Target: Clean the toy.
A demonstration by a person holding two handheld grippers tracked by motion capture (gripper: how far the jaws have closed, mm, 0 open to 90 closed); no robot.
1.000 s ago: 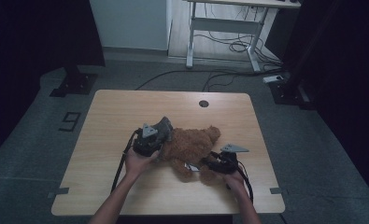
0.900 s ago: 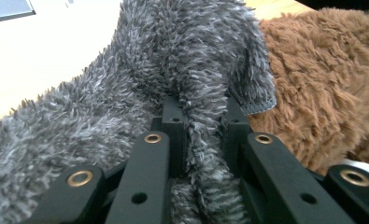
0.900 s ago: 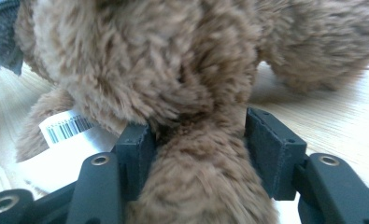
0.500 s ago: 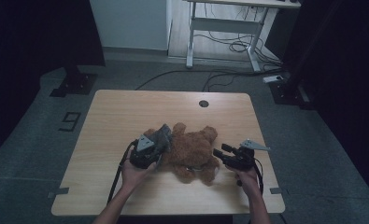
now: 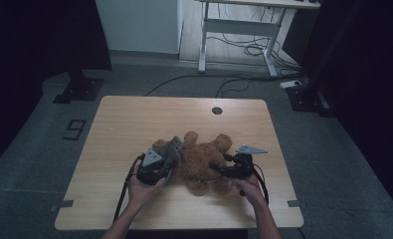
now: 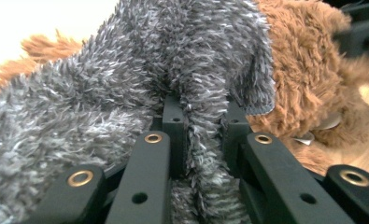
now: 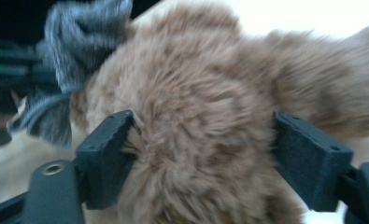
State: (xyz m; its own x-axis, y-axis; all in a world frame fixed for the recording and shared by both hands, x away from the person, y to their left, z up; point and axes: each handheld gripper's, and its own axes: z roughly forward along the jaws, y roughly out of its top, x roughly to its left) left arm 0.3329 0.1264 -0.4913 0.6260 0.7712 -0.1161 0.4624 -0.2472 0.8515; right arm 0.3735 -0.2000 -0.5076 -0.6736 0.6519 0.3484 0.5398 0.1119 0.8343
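Light wooden table, with a small round hole near its far edge

On its near half, a brown teddy bear, lying flat between the 2 grippers; close up in the right gripper view as brown fur, and in the left gripper view at the right side

Draped over the bear's left side, a grey fuzzy cloth, touching the bear; seen large in the left gripper view and at the upper left in the right gripper view

At the bear's left, the left gripper, held in the left hand; jaws pinched tight on a fold of the grey fuzzy cloth, the fold squeezed between the 2 black jaws in the left gripper view

At the bear's right, the right gripper, held in the right hand; jaws just been opening, now spread wide on either side of a rounded part of the bear, fur brushing both pads without being squeezed
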